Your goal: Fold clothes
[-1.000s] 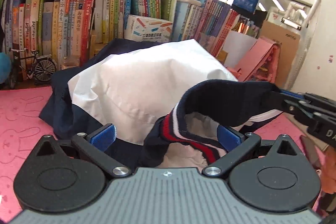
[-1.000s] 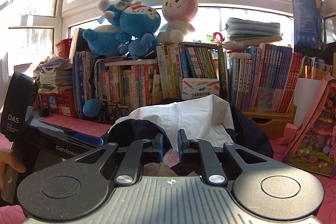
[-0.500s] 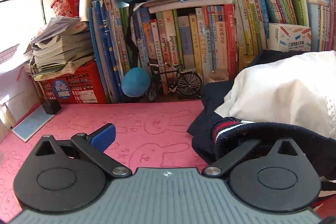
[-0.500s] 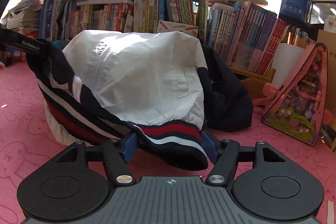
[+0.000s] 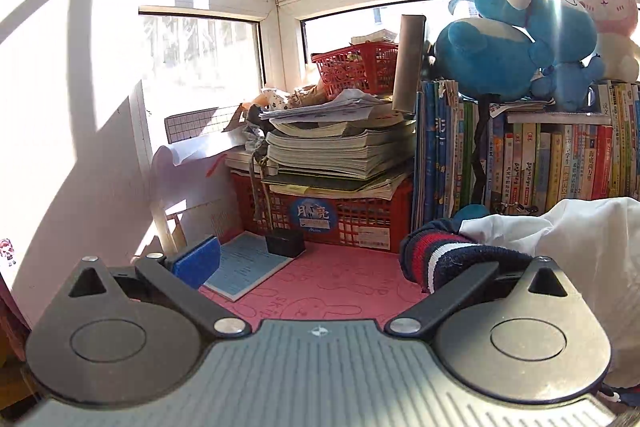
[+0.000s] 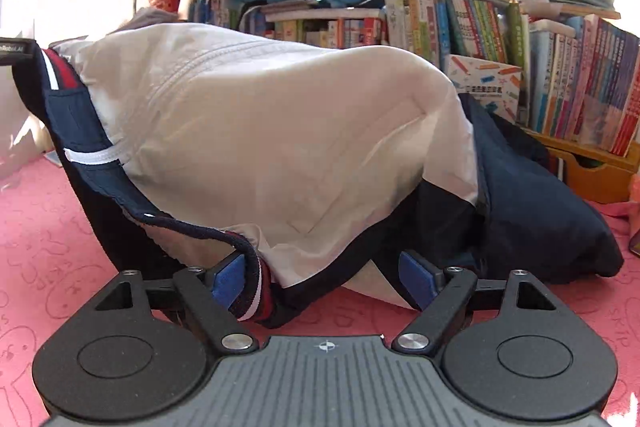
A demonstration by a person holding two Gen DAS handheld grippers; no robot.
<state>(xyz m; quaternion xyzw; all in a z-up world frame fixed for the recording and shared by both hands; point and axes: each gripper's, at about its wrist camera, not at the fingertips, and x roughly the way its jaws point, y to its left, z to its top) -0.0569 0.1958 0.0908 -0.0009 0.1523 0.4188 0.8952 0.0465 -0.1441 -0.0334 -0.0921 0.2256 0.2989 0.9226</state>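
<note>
Clearly the jacket (image 6: 280, 147), white in the body with navy sides and a red, white and navy striped ribbed hem, lies bunched in a high mound on the pink desk (image 6: 48, 259), with a row of books (image 6: 560, 79) close behind it. The right tool (image 6: 326, 277) stands wide open, its blue pads either side of the near hem; the striped edge brushes the left pad but nothing is pinched. The left tool (image 5: 320, 259) is open too, one blue pad free over the desk, the other finger buried under the striped cuff (image 5: 444, 259), which drapes over it rather than being gripped.

The risks, as I judge them: the cuff could snag on that left finger and drag the mound askew when the tool moves away. A right-hand pinch here might catch the hem alone, or several layers at once, so the fold comes out crooked. Slippery fabric heaped this high may also slump back toward the books.
</note>
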